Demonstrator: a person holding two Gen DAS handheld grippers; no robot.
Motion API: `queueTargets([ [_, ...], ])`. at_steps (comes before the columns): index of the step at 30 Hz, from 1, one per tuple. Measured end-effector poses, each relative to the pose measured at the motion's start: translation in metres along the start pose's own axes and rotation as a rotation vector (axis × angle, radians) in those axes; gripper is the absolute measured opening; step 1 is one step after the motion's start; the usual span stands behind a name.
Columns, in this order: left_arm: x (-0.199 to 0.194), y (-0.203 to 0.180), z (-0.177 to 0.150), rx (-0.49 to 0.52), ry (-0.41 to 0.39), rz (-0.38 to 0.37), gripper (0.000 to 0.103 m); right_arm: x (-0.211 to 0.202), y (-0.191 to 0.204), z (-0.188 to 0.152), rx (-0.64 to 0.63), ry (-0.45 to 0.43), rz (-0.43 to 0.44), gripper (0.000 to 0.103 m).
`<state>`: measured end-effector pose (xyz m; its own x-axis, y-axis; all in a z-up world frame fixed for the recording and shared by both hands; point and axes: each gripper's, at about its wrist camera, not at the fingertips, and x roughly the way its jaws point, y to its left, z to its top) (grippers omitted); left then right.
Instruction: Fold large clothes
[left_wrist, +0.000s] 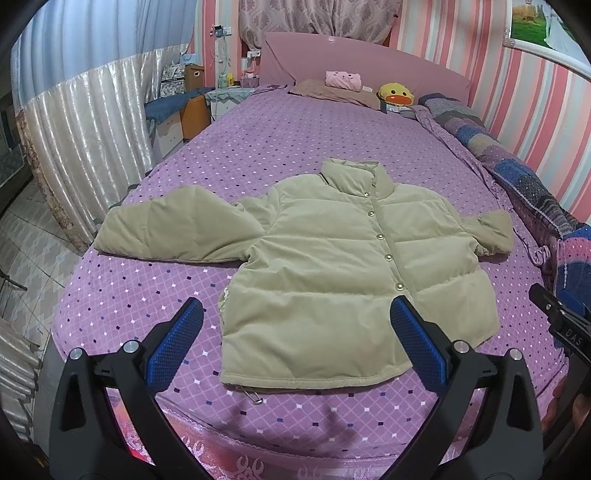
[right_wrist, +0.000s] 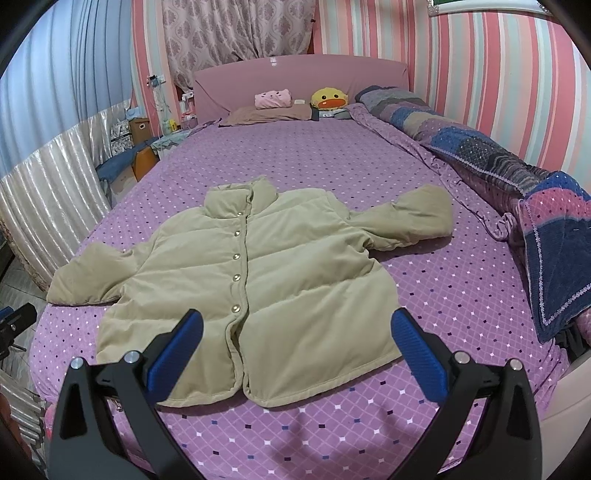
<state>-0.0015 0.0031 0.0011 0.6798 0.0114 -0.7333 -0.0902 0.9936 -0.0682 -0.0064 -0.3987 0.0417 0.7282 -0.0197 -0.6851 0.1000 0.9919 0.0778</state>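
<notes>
A beige puffer jacket (left_wrist: 332, 266) (right_wrist: 258, 280) lies flat and buttoned on the purple bed (left_wrist: 258, 155) (right_wrist: 424, 295), collar toward the headboard, both sleeves spread out to the sides. In the left wrist view my left gripper (left_wrist: 295, 314) hovers open above the jacket's hem, nothing between its blue pads. In the right wrist view my right gripper (right_wrist: 295, 325) is open too, held over the hem on the jacket's right half. Part of the right gripper's black body (left_wrist: 561, 317) shows at the right edge of the left wrist view.
A rolled patchwork quilt (right_wrist: 498, 158) runs along the bed's right side by the striped wall. Pillows and a yellow duck plush (right_wrist: 328, 98) sit at the pink headboard (right_wrist: 295, 74). Left of the bed are a silver curtain (left_wrist: 85, 140), boxes and a bedside table (left_wrist: 221, 96).
</notes>
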Motion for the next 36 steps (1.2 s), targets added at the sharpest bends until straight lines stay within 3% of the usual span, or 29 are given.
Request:
queueTargets([
  [36,-0.0009,0.0043,-0.0043,0.006,0.007,0.000,0.100,-0.0055,-0.0004,-0.0020,-0.011,0.003,-0.015,0.101],
])
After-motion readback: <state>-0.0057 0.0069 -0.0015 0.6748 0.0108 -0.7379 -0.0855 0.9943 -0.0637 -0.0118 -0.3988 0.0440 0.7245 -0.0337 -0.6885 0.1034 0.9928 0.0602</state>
